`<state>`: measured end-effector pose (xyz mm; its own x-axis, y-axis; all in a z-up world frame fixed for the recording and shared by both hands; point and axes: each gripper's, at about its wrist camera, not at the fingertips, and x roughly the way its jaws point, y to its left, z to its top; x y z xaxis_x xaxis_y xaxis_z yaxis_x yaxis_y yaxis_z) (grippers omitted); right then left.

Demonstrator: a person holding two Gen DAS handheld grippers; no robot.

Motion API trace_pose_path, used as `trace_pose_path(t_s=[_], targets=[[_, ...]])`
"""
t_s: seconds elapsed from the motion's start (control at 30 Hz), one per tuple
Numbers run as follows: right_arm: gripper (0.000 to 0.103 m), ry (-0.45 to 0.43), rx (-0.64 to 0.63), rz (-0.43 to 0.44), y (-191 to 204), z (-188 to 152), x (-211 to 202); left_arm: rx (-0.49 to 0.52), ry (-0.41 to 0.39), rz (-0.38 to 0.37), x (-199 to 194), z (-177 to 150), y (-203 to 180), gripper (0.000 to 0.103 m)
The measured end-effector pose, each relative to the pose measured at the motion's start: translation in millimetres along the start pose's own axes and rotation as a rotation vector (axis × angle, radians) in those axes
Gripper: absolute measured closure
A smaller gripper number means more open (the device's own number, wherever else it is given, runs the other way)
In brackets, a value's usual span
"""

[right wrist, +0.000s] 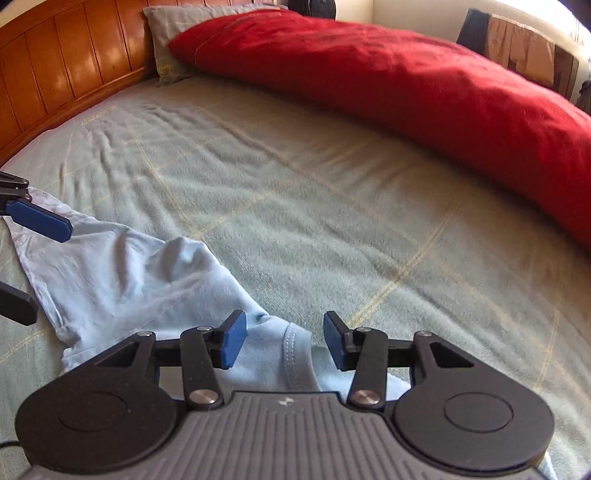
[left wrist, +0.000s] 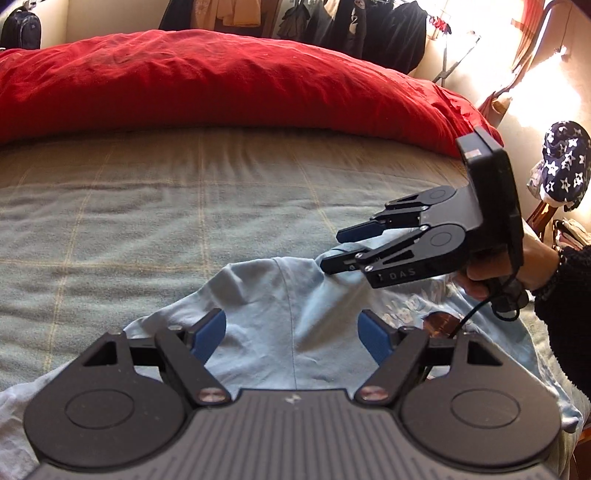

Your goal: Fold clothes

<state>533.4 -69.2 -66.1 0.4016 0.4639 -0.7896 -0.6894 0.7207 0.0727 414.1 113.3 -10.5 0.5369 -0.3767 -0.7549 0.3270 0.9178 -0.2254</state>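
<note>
A light blue T-shirt [left wrist: 277, 295] lies crumpled on the bed near its front edge, with a pale print [left wrist: 417, 306] towards the right. My left gripper [left wrist: 293, 336] hovers over its middle, open, with nothing between the blue pads. My right gripper [left wrist: 334, 249], held by a hand in a dark sleeve [left wrist: 554, 288], is at the shirt's far right edge. In the right wrist view the right gripper [right wrist: 284, 341] is open above a stitched hem of the T-shirt [right wrist: 122, 266], its pads clear of the cloth. The left gripper's blue pad [right wrist: 37, 219] shows at the left edge.
A red duvet [left wrist: 221, 81] is bunched along the far side of the grey-green checked sheet [left wrist: 147, 203]. A wooden headboard [right wrist: 55, 74] and pillow [right wrist: 162, 37] stand at one end. Dark clothes [left wrist: 369, 26] hang behind; a star-patterned cloth [left wrist: 561, 162] sits at the right.
</note>
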Motion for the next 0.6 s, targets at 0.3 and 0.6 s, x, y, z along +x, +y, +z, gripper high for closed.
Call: trace_pose_path(t_s=[0.3,0.6], targets=[[0.088,-0.015,-0.127,-0.003,27.9,-29.8,-31.2,-0.040,0.039,-0.036,27.6,20.6,12.3,0.025],[0.087,-0.050,-0.359,-0.091,91.1,-85.6,-62.8,-0.016,0.051,-0.061,47.2,37.7,-2.8,0.025]])
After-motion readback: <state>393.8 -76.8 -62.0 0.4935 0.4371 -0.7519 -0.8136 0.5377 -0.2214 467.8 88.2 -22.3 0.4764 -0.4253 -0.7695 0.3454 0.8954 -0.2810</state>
